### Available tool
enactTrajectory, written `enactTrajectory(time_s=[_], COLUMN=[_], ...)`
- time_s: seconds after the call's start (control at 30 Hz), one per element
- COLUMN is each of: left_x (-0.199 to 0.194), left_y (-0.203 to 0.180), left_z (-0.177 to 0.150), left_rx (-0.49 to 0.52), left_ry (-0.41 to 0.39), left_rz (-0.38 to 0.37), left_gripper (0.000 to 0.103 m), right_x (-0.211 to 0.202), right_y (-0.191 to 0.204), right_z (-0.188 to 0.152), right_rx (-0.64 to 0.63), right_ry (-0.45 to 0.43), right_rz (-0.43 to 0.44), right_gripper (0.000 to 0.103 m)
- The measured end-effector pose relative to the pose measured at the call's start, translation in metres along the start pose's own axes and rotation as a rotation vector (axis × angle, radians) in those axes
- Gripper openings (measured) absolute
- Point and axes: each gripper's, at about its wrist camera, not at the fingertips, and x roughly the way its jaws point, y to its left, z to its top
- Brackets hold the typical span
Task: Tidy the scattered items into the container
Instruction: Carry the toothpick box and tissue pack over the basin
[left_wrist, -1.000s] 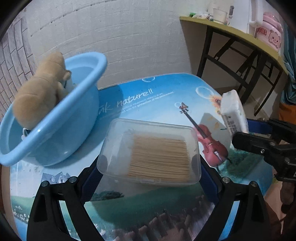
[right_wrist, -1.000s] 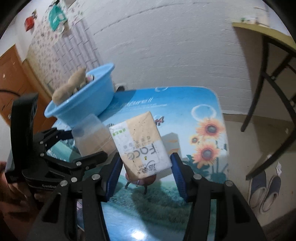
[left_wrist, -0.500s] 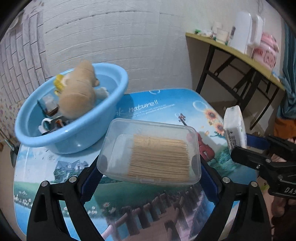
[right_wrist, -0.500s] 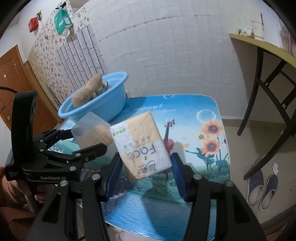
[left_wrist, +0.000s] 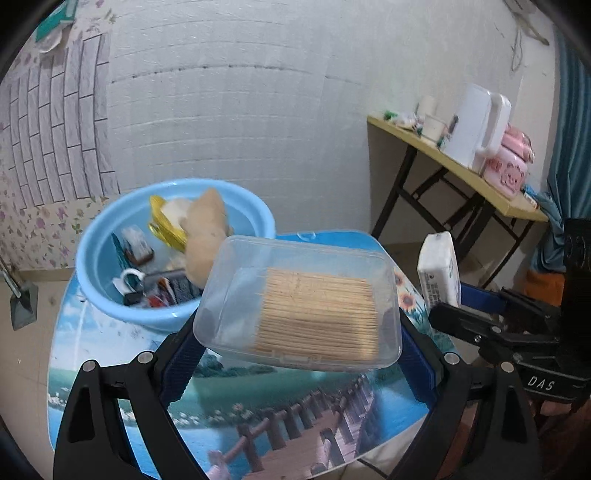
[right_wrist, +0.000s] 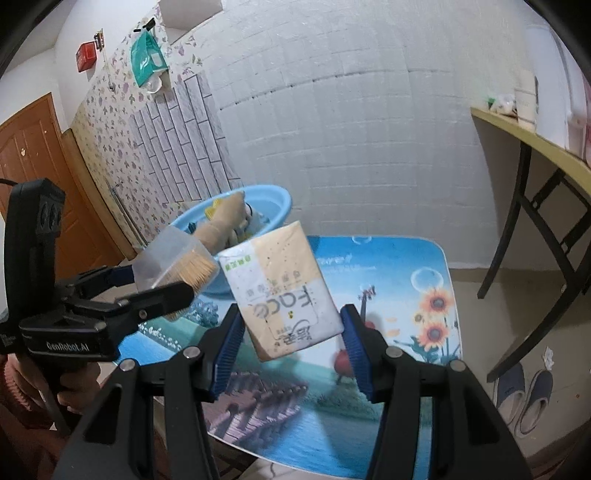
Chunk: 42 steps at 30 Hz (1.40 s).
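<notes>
My left gripper (left_wrist: 299, 350) is shut on a clear plastic box of toothpicks (left_wrist: 299, 306), held tilted in the air in front of the blue basin (left_wrist: 122, 314). In the basin lie a tan plush toy (left_wrist: 207, 236) and several small items. My right gripper (right_wrist: 291, 332) is shut on a pack of tissues (right_wrist: 284, 291), lifted above the table (right_wrist: 388, 277). The right wrist view shows the left gripper (right_wrist: 159, 280) to the left with the toothpick box (right_wrist: 173, 258), and the basin (right_wrist: 273, 199) behind. The left wrist view shows the tissue pack (left_wrist: 439, 269) at the right.
The low table (left_wrist: 258, 424) has a printed landscape cover and stands against a white wall. A side table (left_wrist: 461, 166) with a kettle and a pink appliance is at the right. Slippers (right_wrist: 524, 391) lie on the floor. A person's hand holds the left gripper's handle.
Both grippers have risen with their loads. The basin has dropped lower in the views, and its inside now shows from above.
</notes>
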Motion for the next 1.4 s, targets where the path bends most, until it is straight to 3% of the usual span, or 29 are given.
enactTrajectory(time_s=[0.37, 0.67, 1.13, 1.4], left_x=[-0.006, 0.010, 0.055, 0.069], left_y=[0.050, 0.106, 0.147, 0.152], left_z=[0.027, 0.036, 0.040, 0.032], left_rx=[-0.027, -0.079, -0.103, -0.062], left_ry=[-0.043, -0.024, 0.002, 0.023], left_rz=[0.070, 0.156, 0.184, 0.198], left_gripper=[0.093, 0.093, 0.093, 0.094], right_x=[0.023, 0.079, 0.137, 0.165], right_y=[0.031, 0.066, 0.077, 0.088], right_z=[0.042, 0.071, 0.074, 0.068], right_rx=[-0.030, -0.096, -0.100, -0.127], right_ry=[-0.023, 0.027, 0.121, 0.175], right_rz=[0.051, 0.113, 0.121, 0.126], right_gripper=[0.052, 0.052, 0.052, 0.051])
